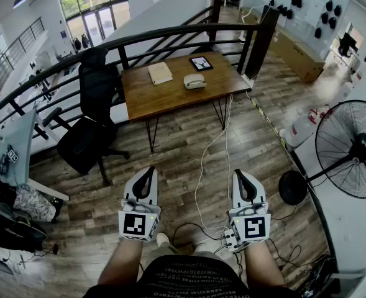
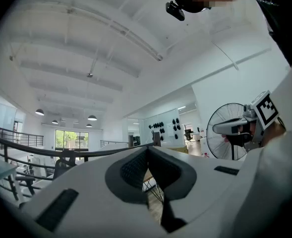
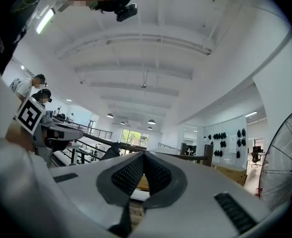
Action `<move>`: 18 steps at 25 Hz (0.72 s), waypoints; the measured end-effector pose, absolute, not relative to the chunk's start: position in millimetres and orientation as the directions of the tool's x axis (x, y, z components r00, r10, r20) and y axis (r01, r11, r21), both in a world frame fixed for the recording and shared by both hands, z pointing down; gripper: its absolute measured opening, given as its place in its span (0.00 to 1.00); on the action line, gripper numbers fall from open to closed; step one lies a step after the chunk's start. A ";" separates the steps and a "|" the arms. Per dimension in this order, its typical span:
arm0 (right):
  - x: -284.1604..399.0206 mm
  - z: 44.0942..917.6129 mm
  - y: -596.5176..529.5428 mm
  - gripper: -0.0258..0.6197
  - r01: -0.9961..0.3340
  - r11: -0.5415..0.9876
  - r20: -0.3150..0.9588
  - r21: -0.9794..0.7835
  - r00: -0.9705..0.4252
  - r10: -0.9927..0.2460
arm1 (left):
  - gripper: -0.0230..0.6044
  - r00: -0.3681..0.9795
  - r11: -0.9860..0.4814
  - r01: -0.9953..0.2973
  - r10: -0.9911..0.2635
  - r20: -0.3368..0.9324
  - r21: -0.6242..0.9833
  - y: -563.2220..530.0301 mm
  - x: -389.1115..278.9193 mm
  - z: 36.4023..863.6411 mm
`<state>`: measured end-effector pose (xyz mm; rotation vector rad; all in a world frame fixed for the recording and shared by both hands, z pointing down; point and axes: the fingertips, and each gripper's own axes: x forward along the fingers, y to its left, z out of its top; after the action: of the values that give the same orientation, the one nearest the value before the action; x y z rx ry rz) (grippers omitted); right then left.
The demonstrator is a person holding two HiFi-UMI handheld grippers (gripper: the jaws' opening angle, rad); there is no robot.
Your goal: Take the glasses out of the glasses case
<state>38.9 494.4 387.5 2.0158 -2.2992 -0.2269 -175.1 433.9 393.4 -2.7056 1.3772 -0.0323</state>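
The pale grey glasses case [image 1: 194, 81] lies closed on the wooden table [image 1: 170, 98], far ahead of both grippers. No glasses are visible. My left gripper [image 1: 148, 169] and right gripper [image 1: 240, 173] hover side by side over the floor close to my body, pointing level toward the table. Each is shut with nothing between its pads. In the left gripper view the left gripper [image 2: 146, 151] has its tips meeting. In the right gripper view the right gripper [image 3: 144, 155] looks the same.
A beige flat box [image 1: 160, 72] and a dark tablet [image 1: 201, 63] share the table. A black office chair [image 1: 92, 126] stands left of it, a curved black railing [image 1: 170, 36] behind. A floor fan [image 1: 350, 148] is at the right. Cables [image 1: 201, 185] trail across the wooden floor.
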 end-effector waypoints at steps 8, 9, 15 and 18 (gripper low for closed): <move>36.8 386.6 487.2 0.06 -0.976 0.167 -0.054 0.142 -0.176 -0.983 | 0.08 0.599 -0.596 -0.800 -0.799 -0.048 -0.074 427.4 -166.9 387.9; 34.3 387.1 485.5 0.06 -0.975 0.171 -0.059 0.141 -0.181 -0.982 | 0.08 0.598 -0.594 -0.801 -0.800 -0.050 -0.074 424.9 -169.3 387.6; 18.5 389.6 472.2 0.06 -0.975 0.179 -0.054 0.129 -0.187 -0.981 | 0.08 0.586 -0.582 -0.810 -0.809 -0.046 -0.075 409.5 -185.9 387.6; 6.5 390.8 461.1 0.06 -0.975 0.176 -0.044 0.134 -0.183 -0.982 | 0.08 0.591 -0.587 -0.806 -0.805 -0.047 -0.076 398.9 -198.2 387.1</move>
<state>6.5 461.1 390.8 1.9737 -2.3682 -0.2027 -198.2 398.9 387.1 -2.7221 1.3813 0.0115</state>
